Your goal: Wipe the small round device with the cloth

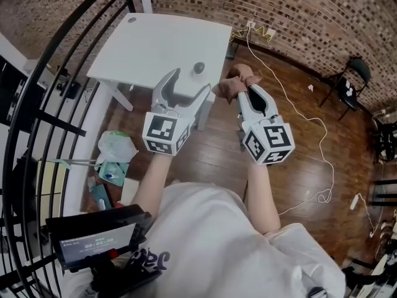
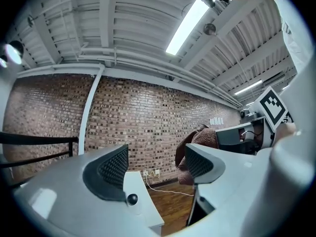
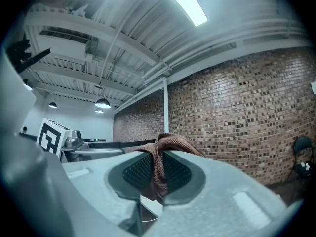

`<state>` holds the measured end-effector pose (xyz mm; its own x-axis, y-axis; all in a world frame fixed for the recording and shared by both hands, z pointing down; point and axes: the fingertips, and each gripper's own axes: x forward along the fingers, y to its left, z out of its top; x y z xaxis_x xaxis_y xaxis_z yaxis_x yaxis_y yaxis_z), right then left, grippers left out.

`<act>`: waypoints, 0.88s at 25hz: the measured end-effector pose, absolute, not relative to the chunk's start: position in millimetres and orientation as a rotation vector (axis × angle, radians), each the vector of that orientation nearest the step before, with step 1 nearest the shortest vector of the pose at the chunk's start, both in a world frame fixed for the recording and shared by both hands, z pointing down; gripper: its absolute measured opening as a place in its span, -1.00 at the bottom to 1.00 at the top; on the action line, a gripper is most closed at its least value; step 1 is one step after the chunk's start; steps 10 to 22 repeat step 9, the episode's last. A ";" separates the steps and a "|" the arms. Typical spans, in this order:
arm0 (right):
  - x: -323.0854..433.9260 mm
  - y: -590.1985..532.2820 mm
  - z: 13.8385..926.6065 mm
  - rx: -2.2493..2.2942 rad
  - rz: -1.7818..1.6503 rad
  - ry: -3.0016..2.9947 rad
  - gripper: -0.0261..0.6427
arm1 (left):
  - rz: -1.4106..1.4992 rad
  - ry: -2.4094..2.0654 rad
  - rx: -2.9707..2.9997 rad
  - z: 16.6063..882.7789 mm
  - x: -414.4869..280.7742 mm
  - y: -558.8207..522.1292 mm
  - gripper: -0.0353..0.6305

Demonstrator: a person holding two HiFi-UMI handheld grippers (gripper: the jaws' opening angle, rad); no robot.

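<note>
Right gripper (image 1: 247,93) is clamped on a fold of the cloth (image 1: 234,83), which is soft and limp. Left gripper (image 1: 191,82) stands wide, empty. Device (image 1: 198,67) sits near the table (image 1: 155,42) edge. It is probably light and may slide, so brace its sides.

Dark round device (image 1: 198,67) sits near table (image 1: 161,42) edge; brown cloth (image 1: 233,84) seemingly bunched.
</note>
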<state>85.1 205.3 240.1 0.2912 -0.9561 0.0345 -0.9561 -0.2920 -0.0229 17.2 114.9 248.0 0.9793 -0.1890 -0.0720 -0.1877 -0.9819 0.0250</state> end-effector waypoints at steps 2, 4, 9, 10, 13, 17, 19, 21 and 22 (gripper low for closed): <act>86.2 201.8 241.3 2.515 0.066 -1.871 -0.80 | -0.104 -0.301 3.096 250.8 18.8 111.4 0.25; 88.6 199.4 242.3 2.508 0.070 -1.873 -0.80 | -0.087 -0.298 3.078 253.5 22.0 108.9 0.25; 95.8 195.6 240.5 2.499 0.063 -1.900 -0.80 | -0.064 -0.298 3.069 256.6 31.7 106.3 0.25; 95.8 195.6 240.5 2.499 0.063 -1.900 -0.80 | -0.064 -0.298 3.069 256.6 31.7 106.3 0.25; 95.8 195.6 240.5 2.499 0.063 -1.900 -0.80 | -0.064 -0.298 3.069 256.6 31.7 106.3 0.25; 95.8 195.6 240.5 2.499 0.063 -1.900 -0.80 | -0.064 -0.298 3.069 256.6 31.7 106.3 0.25; 95.8 195.6 240.5 2.499 0.063 -1.900 -0.80 | -0.064 -0.298 3.069 256.6 31.7 106.3 0.25; 95.8 195.6 240.5 2.499 0.063 -1.900 -0.80 | -0.064 -0.298 3.069 256.6 31.7 106.3 0.25; 95.8 195.6 240.5 2.499 0.063 -1.900 -0.80 | -0.064 -0.298 3.069 256.6 31.7 106.3 0.25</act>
